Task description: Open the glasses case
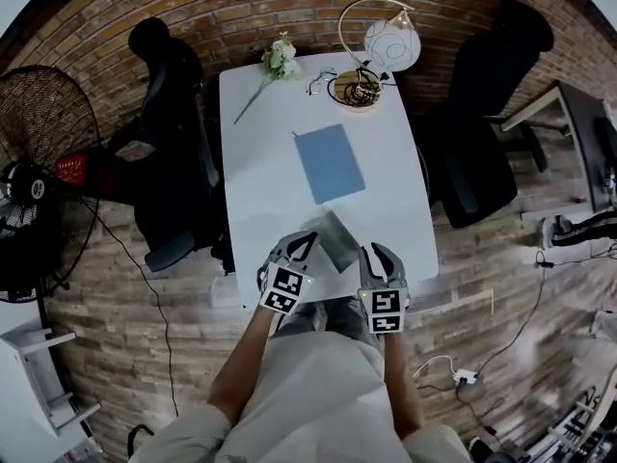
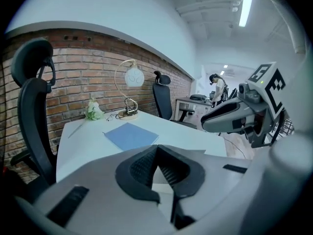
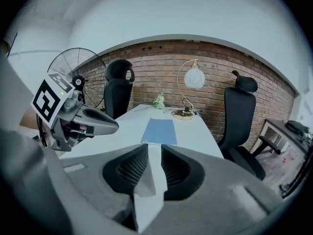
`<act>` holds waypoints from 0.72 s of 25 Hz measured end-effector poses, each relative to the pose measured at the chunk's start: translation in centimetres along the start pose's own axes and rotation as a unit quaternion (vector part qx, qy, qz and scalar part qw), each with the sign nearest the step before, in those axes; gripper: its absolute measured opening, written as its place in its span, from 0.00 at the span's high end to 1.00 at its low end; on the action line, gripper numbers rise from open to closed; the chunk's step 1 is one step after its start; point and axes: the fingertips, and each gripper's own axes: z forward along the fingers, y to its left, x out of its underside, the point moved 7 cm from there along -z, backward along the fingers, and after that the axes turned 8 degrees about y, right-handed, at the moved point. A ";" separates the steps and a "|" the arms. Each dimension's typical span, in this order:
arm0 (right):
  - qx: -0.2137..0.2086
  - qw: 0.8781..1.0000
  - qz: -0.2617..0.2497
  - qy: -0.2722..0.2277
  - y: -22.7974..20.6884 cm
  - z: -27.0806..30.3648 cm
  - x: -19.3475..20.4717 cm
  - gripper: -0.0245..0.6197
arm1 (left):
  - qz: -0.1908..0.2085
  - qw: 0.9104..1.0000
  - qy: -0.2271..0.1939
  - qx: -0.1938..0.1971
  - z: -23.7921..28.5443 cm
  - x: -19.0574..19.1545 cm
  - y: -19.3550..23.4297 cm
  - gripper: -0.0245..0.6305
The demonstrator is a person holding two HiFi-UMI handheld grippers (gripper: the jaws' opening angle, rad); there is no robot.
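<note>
Left claw [image 2: 157, 153] and right claw [image 3: 151, 155] are each pinched shut on a thin edge of the glasses case [image 1: 337, 241], which sits between them at the desk's [image 1: 260, 162] near end (the blue book [image 1: 329, 163] lies well ahead). Drawing the two edges apart evenly, without twisting, should open it.

Place: an office, as I read it on my feeds, a shared workroom rather than a home.
Desk: white table [image 1: 255, 177] with a blue notebook [image 1: 330, 164] and a hooped desk lamp [image 1: 386, 41] on it.
Seating: black high-backed office chair [image 1: 169, 114] at one side — a second chair [image 1: 492, 104] at the other.
Walls: bare brick wall [image 3: 146, 62], plain white above.
Lighting: ceiling strip light [image 2: 246, 4].
Beyond: further desk [image 2: 193, 102] down the room, a person [image 2: 217, 86] standing by it.
Floor: standing fan [image 1: 39, 181], loose cables [image 1: 453, 369].
</note>
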 end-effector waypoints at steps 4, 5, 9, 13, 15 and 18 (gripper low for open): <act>0.010 0.999 -0.009 -0.039 0.3 -1.7 -2.5 0.83 | 0.003 0.999 -0.046 -0.004 -2.3 -2.2 0.0 0.96; 0.011 0.999 -0.010 -0.052 0.5 -2.2 -3.2 0.83 | 0.005 0.998 -0.057 -0.005 -2.9 -2.8 0.0 0.96; 0.022 0.995 -0.024 -0.093 1.0 -4.4 -5.7 0.83 | 0.016 0.995 -0.101 -0.010 -5.6 -5.1 -0.3 0.96; 0.032 0.992 -0.037 -0.120 1.9 -6.6 -7.4 0.83 | 0.029 0.990 -0.136 -0.010 -8.3 -6.9 -0.7 0.96; 0.038 0.991 -0.049 -0.121 2.4 -7.5 -8.1 0.83 | 0.036 0.988 -0.150 -0.009 -9.4 -7.6 -0.9 0.96; 0.044 0.990 -0.051 -0.126 2.9 -8.5 -8.5 0.83 | 0.040 0.986 -0.163 -0.009 -10.7 -8.1 -1.1 0.96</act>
